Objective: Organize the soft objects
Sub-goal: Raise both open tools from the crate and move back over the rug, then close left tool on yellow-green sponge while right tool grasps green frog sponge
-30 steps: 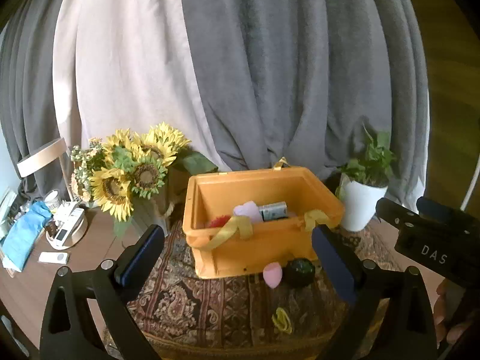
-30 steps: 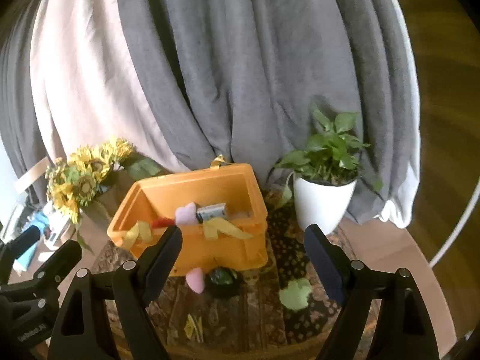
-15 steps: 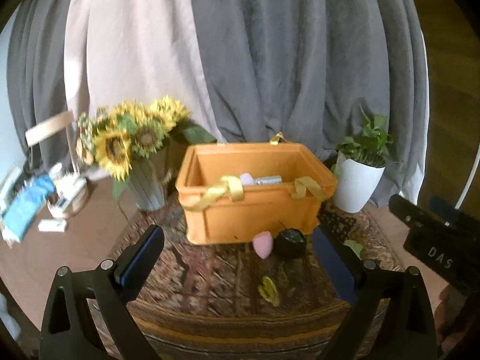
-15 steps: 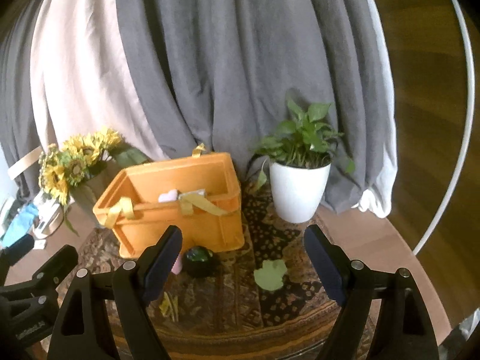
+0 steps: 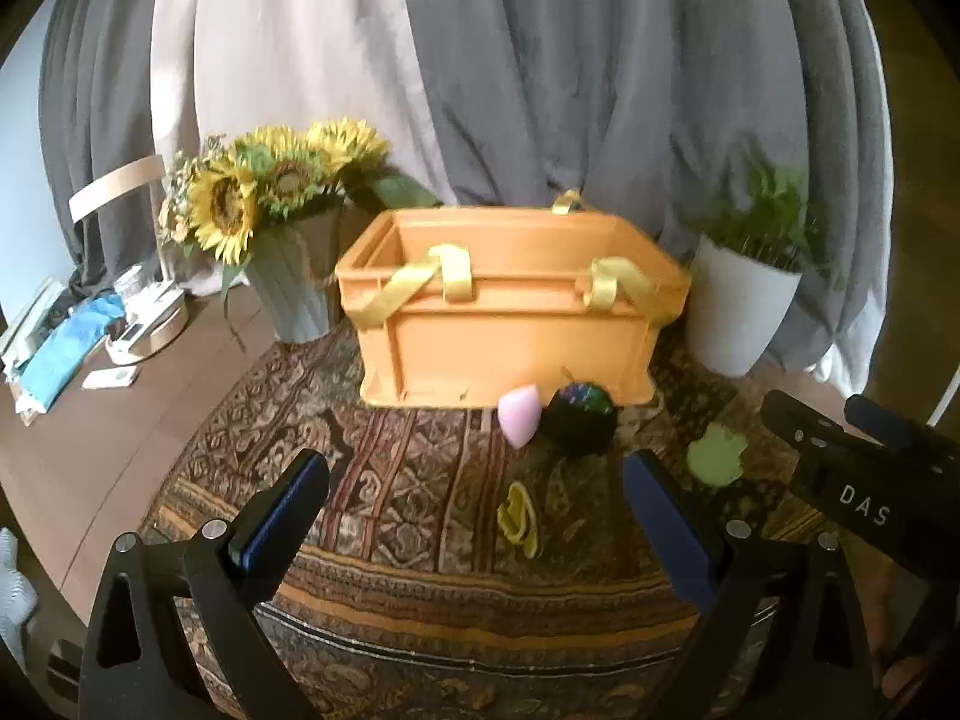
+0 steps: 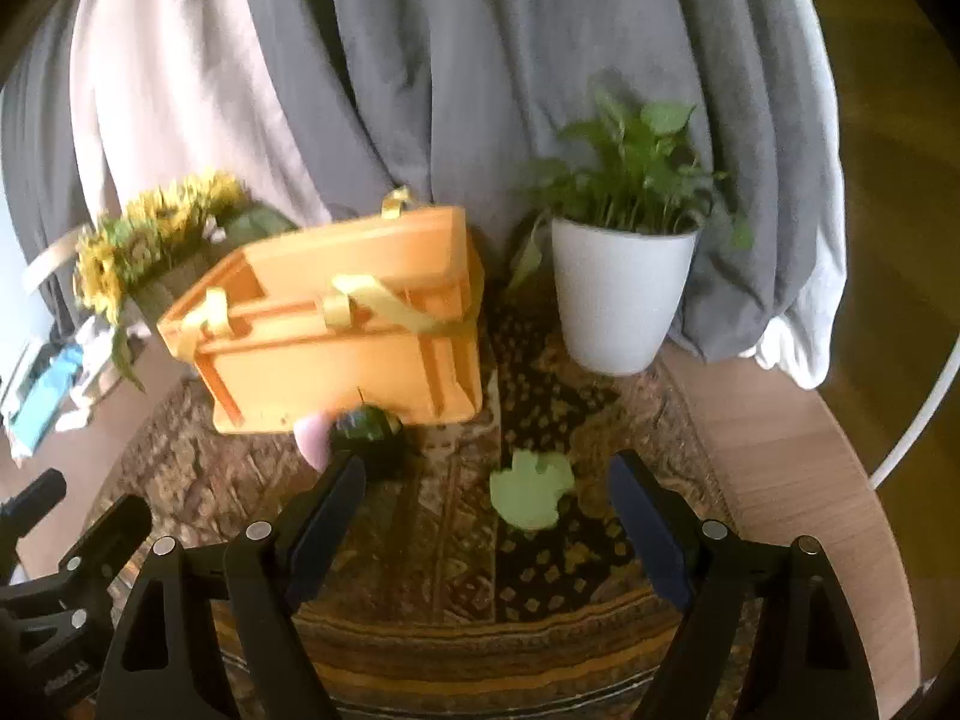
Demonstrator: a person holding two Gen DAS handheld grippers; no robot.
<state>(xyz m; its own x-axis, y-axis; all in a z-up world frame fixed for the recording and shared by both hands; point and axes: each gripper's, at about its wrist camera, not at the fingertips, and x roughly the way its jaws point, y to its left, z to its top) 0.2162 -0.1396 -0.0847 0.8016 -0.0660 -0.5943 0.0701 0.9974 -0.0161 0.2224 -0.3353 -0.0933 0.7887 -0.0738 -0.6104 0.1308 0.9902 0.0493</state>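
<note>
Both grippers are coming down toward the rug together, the left gripper (image 5: 474, 498) and the right gripper (image 6: 480, 492) each spread wide with nothing between the pads. What is changing is the viewpoint: a second ago both cameras were looking down into the orange crate (image 5: 510, 324) and catching a pink piece and a small box inside, and now they are sinking so low that only the crate's front wall and its yellow straps (image 5: 450, 276) are showing. That is putting the loose soft pieces right in front of the fingers, which reads as an approach for a pick and not a drop-off. The pink sponge (image 5: 517, 414) and the dark round object (image 5: 579, 420) are sitting against the foot of the crate's front wall, touching each other. The yellow soft piece (image 5: 519, 519) is lying nearer the rug's front edge, framed between the left jaws. The green soft piece (image 6: 531, 489) is lying toward the rug's right side, in front of the white plant pot (image 6: 618, 300), and is now framed between the right jaws. My guess is one pick per hand is coming, yellow and green.
</note>
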